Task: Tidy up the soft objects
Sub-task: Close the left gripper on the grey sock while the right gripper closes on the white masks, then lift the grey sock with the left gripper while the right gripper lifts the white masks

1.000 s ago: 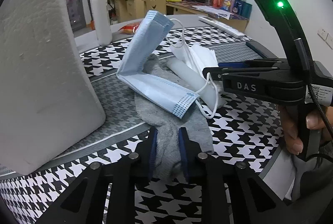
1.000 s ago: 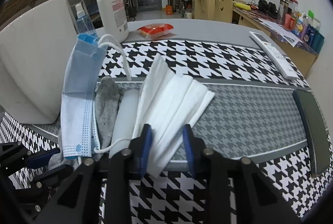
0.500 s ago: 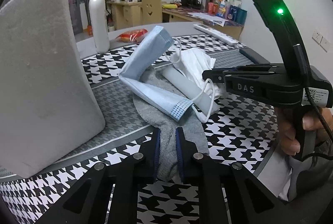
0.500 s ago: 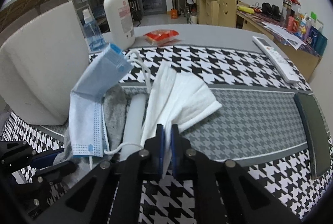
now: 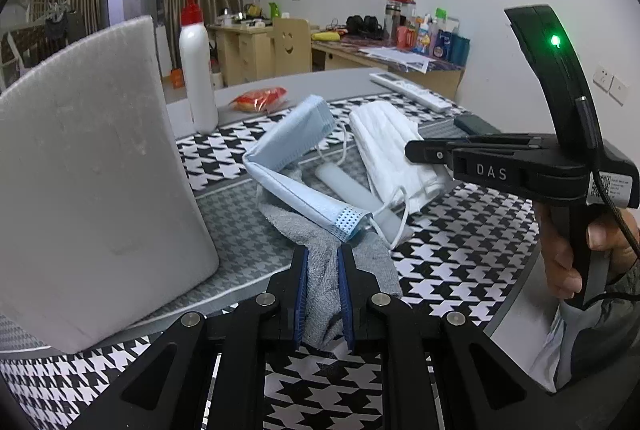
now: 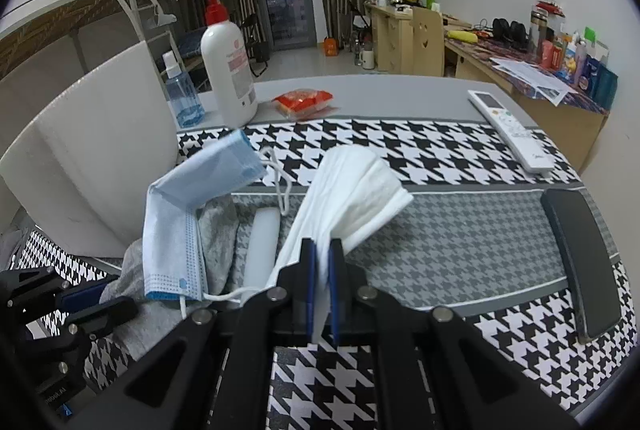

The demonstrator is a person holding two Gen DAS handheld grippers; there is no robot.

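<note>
Fingers clamped on both sides: left gripper pinching the grey sock, right gripper just closed on the white mask.

Compared with a second ago, lifted off the bench at the near edge, while the blue mask lies over the sock beside the foam block; likely separating next.

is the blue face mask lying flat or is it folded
Folded. The blue face mask bends sharply midway: its lower half drapes over the grey sock, its upper half angles off above the mat.
</note>
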